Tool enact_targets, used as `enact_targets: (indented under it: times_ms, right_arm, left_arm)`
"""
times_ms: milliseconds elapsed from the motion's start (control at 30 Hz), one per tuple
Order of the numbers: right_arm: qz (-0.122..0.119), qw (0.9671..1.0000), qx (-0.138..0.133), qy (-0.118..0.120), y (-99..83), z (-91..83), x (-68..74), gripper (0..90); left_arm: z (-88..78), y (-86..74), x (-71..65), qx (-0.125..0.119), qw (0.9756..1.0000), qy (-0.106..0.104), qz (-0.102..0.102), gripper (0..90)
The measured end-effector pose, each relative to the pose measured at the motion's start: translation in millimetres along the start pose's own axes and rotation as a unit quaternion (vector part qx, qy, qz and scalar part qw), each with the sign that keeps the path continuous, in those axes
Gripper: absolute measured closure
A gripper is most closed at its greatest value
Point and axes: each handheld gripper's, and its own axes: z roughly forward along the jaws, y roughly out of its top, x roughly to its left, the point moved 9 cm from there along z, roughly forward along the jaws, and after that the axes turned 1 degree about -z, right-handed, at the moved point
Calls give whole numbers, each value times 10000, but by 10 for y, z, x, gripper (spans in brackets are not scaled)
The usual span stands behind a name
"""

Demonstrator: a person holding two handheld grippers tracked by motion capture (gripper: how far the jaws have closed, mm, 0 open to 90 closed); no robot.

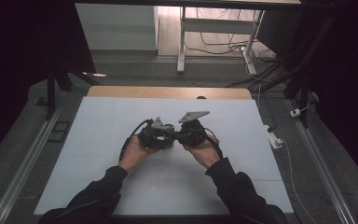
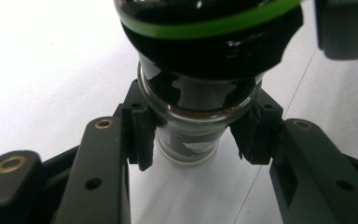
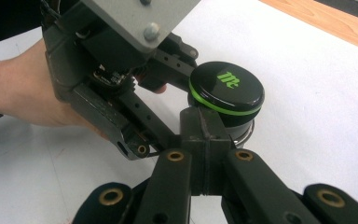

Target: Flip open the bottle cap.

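At bench (image 1: pixel 98 154) centre, gripping glass jar (image 2: pixel 191 112) by neck w/ left tool (image 2: pixel 193 140); right tool (image 3: pixel 204 140) closed, empty, beside black lid (image 3: pixel 227 87). Risking slip: smooth glass, thin purchase.

Left gripper (image 2: pixel 193 135): you held it in your left hand (image 1: pixel 134 154), jaws closed from both sides on the glass neck of a small jar (image 2: pixel 190 119), just under its black cap. Pads (image 2: pixel 142 135) pressed against the glass.

Right gripper (image 3: pixel 204 154): you held it in your right hand (image 1: pixel 204 152), jaws pressed together pad to pad, with nothing visible between them. Its tips sat just beside the jar's cap, close against the left gripper's fingers.

Forearms: both in dark sleeves, angled inward from below so that the two grippers met nose to nose, your hands side by side behind them.
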Motion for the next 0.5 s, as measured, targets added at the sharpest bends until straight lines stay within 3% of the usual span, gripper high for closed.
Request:
enact_targets:
  times_ms: [500]
  right_arm:
    - [15, 9997, -220, -109, 176, -33, -88, 900]
  left_arm:
    - [3, -2, 2, -18, 10000, 7, -28, 537]
